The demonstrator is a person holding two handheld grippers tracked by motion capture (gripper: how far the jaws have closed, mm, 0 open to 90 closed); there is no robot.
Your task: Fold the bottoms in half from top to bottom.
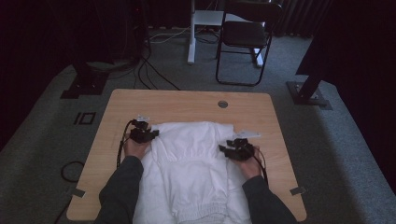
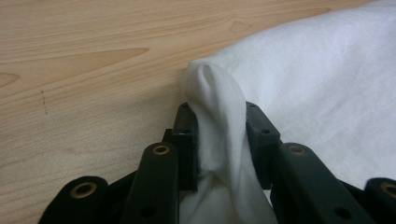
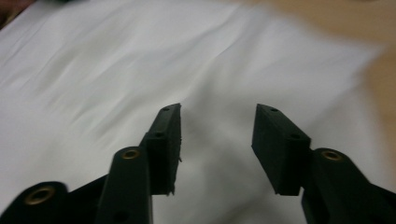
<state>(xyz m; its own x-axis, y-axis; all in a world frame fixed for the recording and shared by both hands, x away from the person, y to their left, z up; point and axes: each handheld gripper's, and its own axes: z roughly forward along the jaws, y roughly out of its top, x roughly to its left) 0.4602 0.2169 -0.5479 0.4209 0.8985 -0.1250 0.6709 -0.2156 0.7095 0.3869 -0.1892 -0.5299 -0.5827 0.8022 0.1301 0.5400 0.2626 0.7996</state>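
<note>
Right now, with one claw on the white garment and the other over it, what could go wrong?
1. The left claw pinches only a thin bunch at the garment edge; a pull may slip it free.
2. The right claw is open above flat cloth, gripping nothing; if only the left lifts, the fold would likely skew.
3. The garment hangs over the table near edge, so dragging could slide it off.

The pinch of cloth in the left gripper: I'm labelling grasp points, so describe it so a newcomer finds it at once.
On the wooden table lies a white garment. At its far left corner, the left gripper is shut on a raised pinch of cloth. It alone stands up in a peak beside bare wood; the surrounding fabric lies flat.
</note>
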